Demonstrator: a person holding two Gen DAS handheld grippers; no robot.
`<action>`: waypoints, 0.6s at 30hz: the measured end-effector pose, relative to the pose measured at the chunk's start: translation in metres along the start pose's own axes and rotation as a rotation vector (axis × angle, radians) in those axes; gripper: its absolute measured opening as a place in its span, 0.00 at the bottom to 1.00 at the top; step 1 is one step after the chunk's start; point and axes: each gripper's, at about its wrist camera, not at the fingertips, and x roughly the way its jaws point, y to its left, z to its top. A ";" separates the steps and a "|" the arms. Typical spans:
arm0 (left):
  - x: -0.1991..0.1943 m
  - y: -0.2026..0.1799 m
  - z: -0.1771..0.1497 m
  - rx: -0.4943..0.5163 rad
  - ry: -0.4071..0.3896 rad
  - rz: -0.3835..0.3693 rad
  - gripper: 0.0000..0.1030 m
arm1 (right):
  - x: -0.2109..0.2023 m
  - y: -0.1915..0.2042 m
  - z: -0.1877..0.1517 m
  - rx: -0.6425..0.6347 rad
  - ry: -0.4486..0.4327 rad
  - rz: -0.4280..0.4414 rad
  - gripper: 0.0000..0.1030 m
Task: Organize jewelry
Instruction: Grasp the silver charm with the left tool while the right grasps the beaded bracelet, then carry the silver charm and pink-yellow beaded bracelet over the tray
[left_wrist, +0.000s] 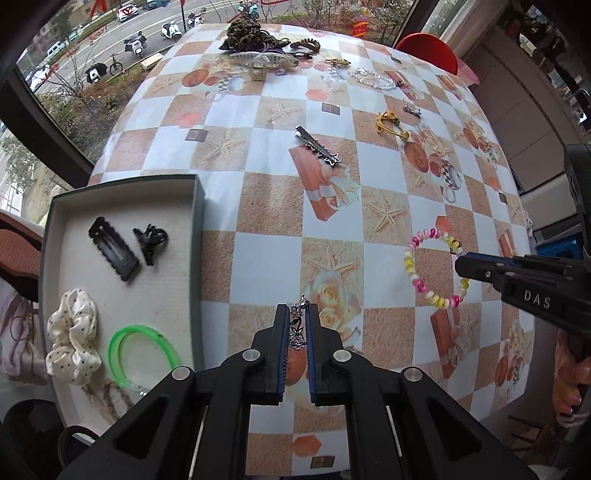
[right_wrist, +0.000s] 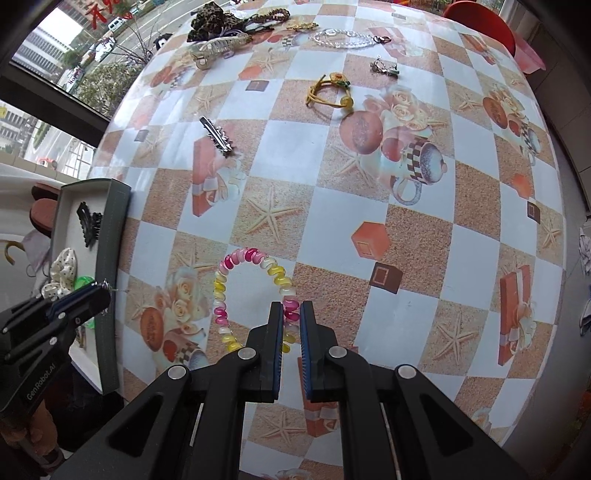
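Note:
My left gripper (left_wrist: 297, 310) is shut on a small silver ornament (left_wrist: 298, 325), held just right of the grey tray (left_wrist: 198, 229). The tray holds a black snap clip (left_wrist: 112, 249), a black claw clip (left_wrist: 149, 240), a spotted white scrunchie (left_wrist: 72, 336) and a green bangle (left_wrist: 142, 352). My right gripper (right_wrist: 291, 308) is shut on a pink, yellow and white spiral hair tie (right_wrist: 221, 295) that lies on the tablecloth; it also shows in the left wrist view (left_wrist: 434, 269).
On the checked tablecloth lie a silver star clip (left_wrist: 317, 147), a yellow cord bracelet (left_wrist: 389, 123), a small silver earring (left_wrist: 410, 108), a clear bead bracelet (left_wrist: 373, 78), a clear claw clip (left_wrist: 264, 61) and a leopard scrunchie (left_wrist: 243, 31). A red chair (left_wrist: 430, 50) stands beyond.

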 end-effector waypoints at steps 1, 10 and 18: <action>-0.003 0.003 -0.002 -0.004 -0.004 0.001 0.12 | -0.002 0.000 -0.001 -0.003 -0.004 0.002 0.09; -0.029 0.038 -0.026 -0.069 -0.041 0.013 0.12 | -0.029 0.028 -0.004 -0.078 -0.031 0.027 0.09; -0.046 0.086 -0.052 -0.164 -0.064 0.043 0.12 | -0.028 0.092 0.013 -0.184 -0.035 0.074 0.09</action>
